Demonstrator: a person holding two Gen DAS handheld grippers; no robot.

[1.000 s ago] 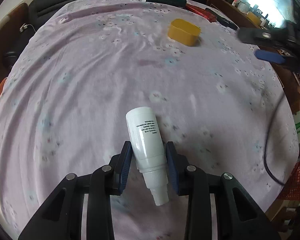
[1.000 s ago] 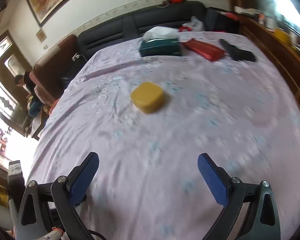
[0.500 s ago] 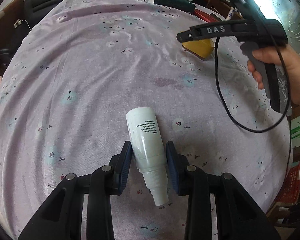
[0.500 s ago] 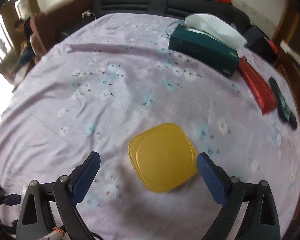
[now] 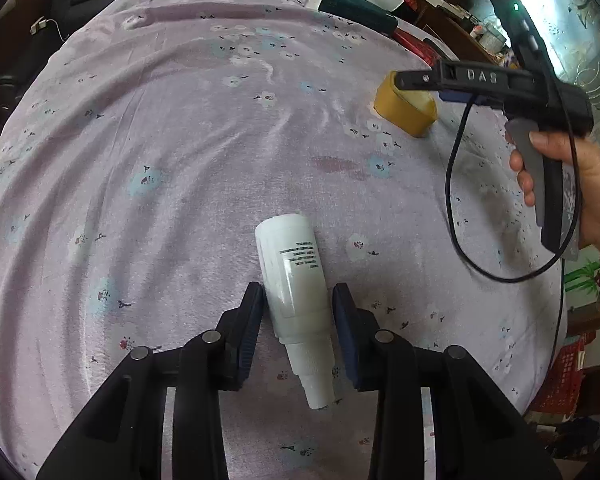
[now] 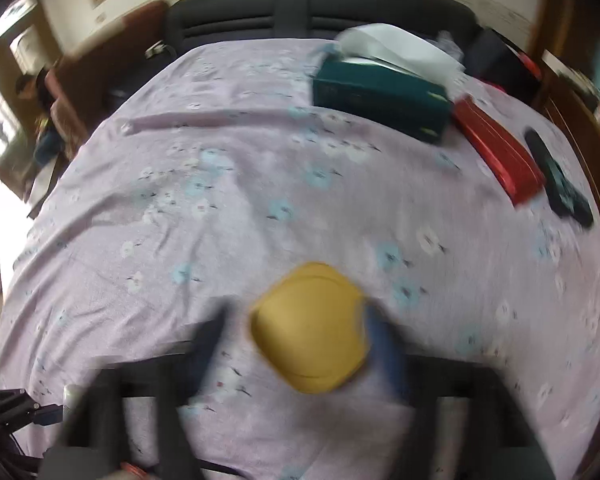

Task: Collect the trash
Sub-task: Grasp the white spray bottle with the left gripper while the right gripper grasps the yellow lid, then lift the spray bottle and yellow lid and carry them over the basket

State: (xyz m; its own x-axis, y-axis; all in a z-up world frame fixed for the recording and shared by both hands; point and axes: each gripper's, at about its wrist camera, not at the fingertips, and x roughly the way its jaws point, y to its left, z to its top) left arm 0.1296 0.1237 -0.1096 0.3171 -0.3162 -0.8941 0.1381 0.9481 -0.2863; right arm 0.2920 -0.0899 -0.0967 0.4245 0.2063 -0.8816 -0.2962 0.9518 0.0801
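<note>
A white spray bottle (image 5: 294,288) with black print lies between the pads of my left gripper (image 5: 298,320), nozzle pointing back at the camera; the jaws are shut on it above the lilac flowered cloth (image 5: 180,160). A yellow square container (image 6: 310,330) sits on the cloth; it also shows in the left wrist view (image 5: 404,106). My right gripper (image 6: 296,332) is blurred by motion, its fingers closing around the yellow container, the right pad against its edge. In the left wrist view the hand-held right gripper (image 5: 420,82) reaches over the container.
At the far side of the table lie a green tissue box (image 6: 380,94), a red box (image 6: 496,152) and a black remote (image 6: 558,178). A black sofa (image 6: 300,8) stands behind. A black cable (image 5: 456,184) hangs from the right gripper.
My right gripper has moved down onto the yellow container and its fingers have come closer together. The left gripper keeps holding the white bottle, barely moved.
</note>
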